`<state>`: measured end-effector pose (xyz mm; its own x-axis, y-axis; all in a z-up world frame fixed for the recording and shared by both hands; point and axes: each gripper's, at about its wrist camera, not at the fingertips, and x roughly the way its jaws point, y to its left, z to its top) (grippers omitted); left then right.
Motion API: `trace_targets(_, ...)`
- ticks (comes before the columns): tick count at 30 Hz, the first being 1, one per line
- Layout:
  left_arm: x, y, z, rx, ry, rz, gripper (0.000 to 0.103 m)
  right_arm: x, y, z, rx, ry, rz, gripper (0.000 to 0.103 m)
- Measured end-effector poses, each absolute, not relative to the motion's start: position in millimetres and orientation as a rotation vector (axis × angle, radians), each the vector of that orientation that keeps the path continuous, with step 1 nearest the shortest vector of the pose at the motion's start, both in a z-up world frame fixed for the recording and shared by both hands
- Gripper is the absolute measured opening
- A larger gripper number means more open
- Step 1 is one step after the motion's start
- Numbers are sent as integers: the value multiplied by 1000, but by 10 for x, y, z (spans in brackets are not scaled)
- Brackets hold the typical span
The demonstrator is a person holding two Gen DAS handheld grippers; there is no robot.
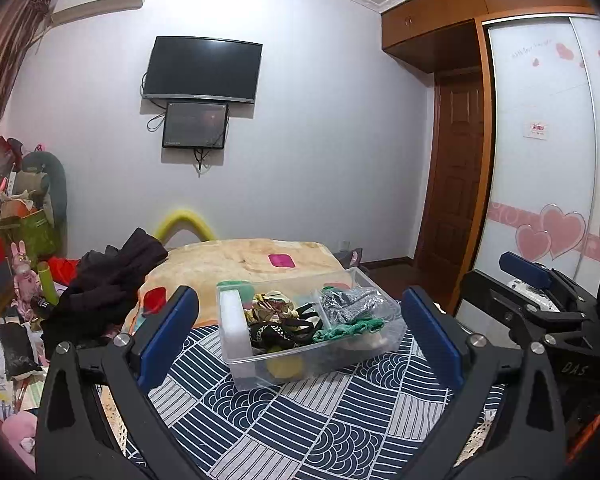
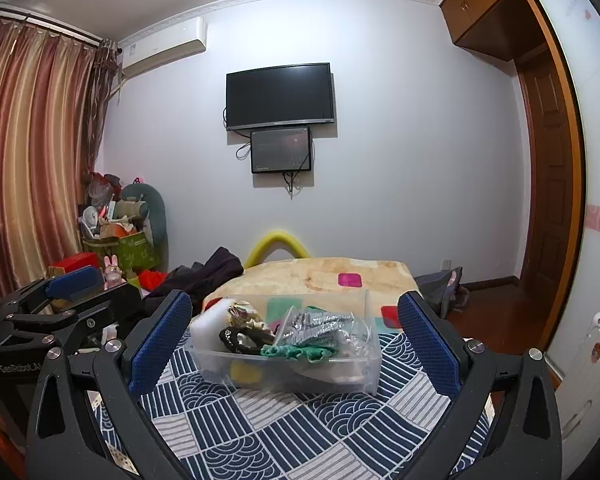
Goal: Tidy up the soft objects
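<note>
A clear plastic bin (image 1: 300, 364) stands on a bench covered by a navy-and-white patterned cloth (image 1: 308, 420), directly ahead of both claws. Its contents are soft items packed loosely:

- a white foam block (image 1: 233, 320) upright against the left wall;
- a cream-and-olive printed fabric piece (image 1: 272, 303) behind the centre;
- a black band with pale markings (image 1: 278, 334) curled at the centre;
- a silvery crinkled item inside a transparent bag (image 1: 350, 300) on the right;
- a green knitted piece (image 1: 348, 328) draped at the front right;
- a yellow object (image 1: 284, 366) at the bottom, seen through the front wall.

The left claw (image 1: 300, 336) is spread wide, blue pads apart on either side of the bin, gripping nothing. The right claw (image 2: 296, 346) is likewise spread wide and empty, framing the same bin. Beyond the bench lies a bed with a beige blanket (image 1: 240, 260).
</note>
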<state>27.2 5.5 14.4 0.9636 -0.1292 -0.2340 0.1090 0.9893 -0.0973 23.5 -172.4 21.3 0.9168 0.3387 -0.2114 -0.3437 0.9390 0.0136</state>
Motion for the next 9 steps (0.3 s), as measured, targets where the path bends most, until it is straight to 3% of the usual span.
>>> trace_targets(9,287,97,137,-102,253,-133,103,246,-1718,188,-15,224,342,103)
